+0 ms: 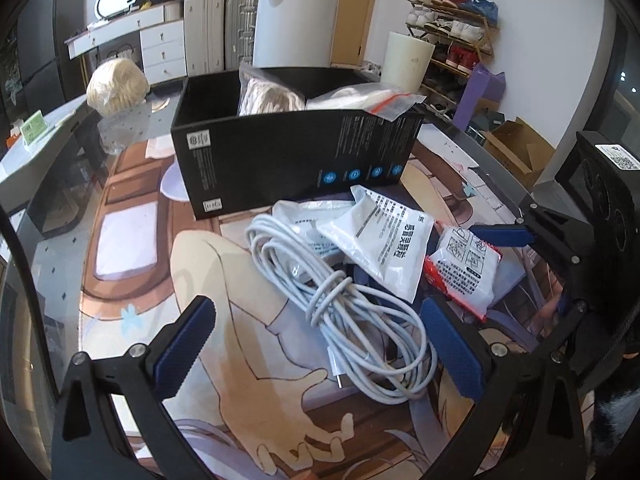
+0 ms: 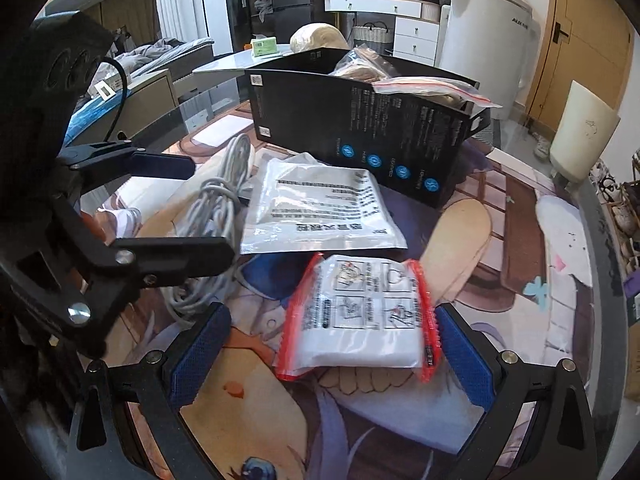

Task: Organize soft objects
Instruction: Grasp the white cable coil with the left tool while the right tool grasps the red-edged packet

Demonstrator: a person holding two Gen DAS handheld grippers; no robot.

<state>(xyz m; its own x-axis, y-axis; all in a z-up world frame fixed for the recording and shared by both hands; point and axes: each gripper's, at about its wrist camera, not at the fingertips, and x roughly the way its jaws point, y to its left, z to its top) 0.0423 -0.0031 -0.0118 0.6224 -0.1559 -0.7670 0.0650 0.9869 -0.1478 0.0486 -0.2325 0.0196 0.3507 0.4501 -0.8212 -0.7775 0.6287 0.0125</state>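
My right gripper [image 2: 328,356] gapes wide around the red-edged pouch [image 2: 356,316], low centre, its long axis crossing my fingers. My left gripper [image 1: 316,344], also spread, straddles the cable [image 1: 340,312].

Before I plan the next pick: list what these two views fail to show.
- Black box interior: its near wall hides the floor in both views; only bag tops show.
- White cable plug ends: buried in the coil, left view.
- Grey printed bag: contents opaque, print too small.
- Red-edged packet underside: unseen.
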